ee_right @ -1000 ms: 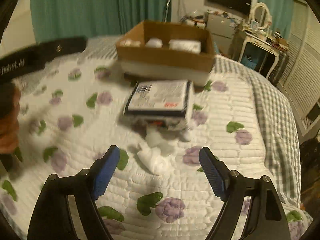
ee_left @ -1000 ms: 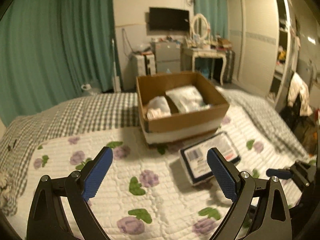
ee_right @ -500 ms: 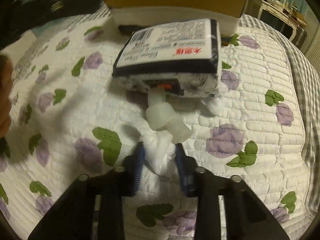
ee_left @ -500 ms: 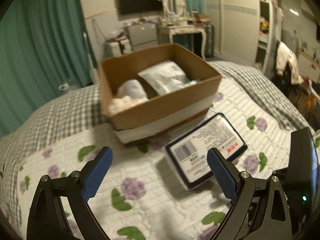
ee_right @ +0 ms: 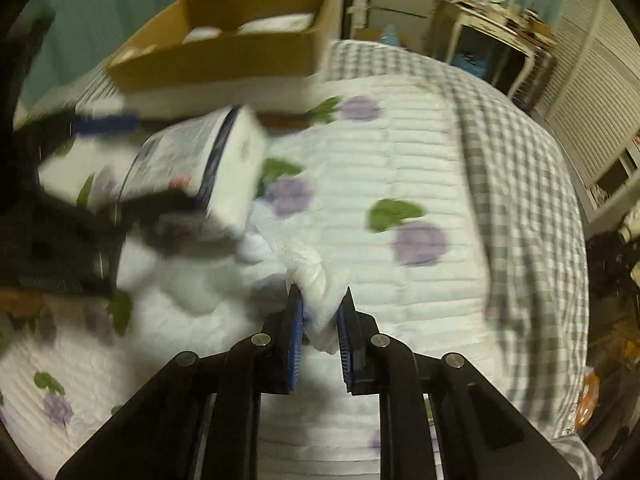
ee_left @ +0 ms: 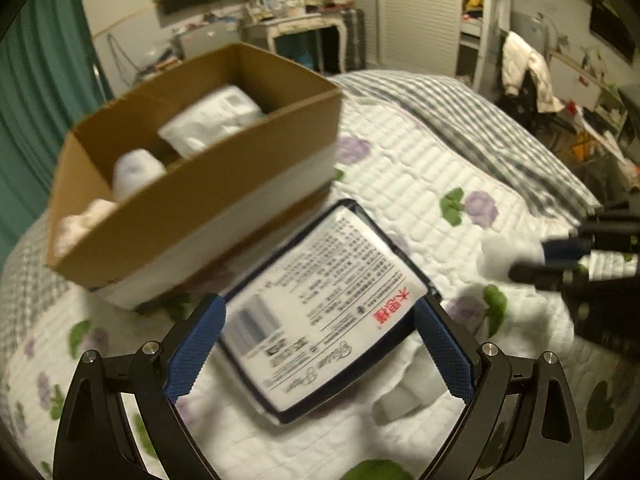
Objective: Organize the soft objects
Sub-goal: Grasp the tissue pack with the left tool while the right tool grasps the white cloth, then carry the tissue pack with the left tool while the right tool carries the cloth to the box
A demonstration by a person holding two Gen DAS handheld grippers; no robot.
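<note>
A flat white tissue pack with a dark border (ee_left: 320,304) lies on the floral quilt in front of the cardboard box (ee_left: 192,196). My left gripper (ee_left: 316,348) is open, with a blue pad on each side of the pack. My right gripper (ee_right: 320,312) is shut on a white soft bundle (ee_right: 316,280) and holds it just above the quilt; it shows in the left wrist view (ee_left: 560,256) at the right. The tissue pack (ee_right: 192,160) and the box (ee_right: 224,60) also appear blurred in the right wrist view.
The box holds a white wrapped pack (ee_left: 212,120) and white rolled items (ee_left: 136,168). A checked blanket (ee_right: 520,184) covers the bed's right side. A dressing table (ee_left: 296,28) and a wardrobe (ee_left: 420,12) stand beyond the bed.
My left gripper moved forward until its open pads flank the tissue pack. My right gripper closed on the white bundle and lifted it off the quilt, swinging right.
</note>
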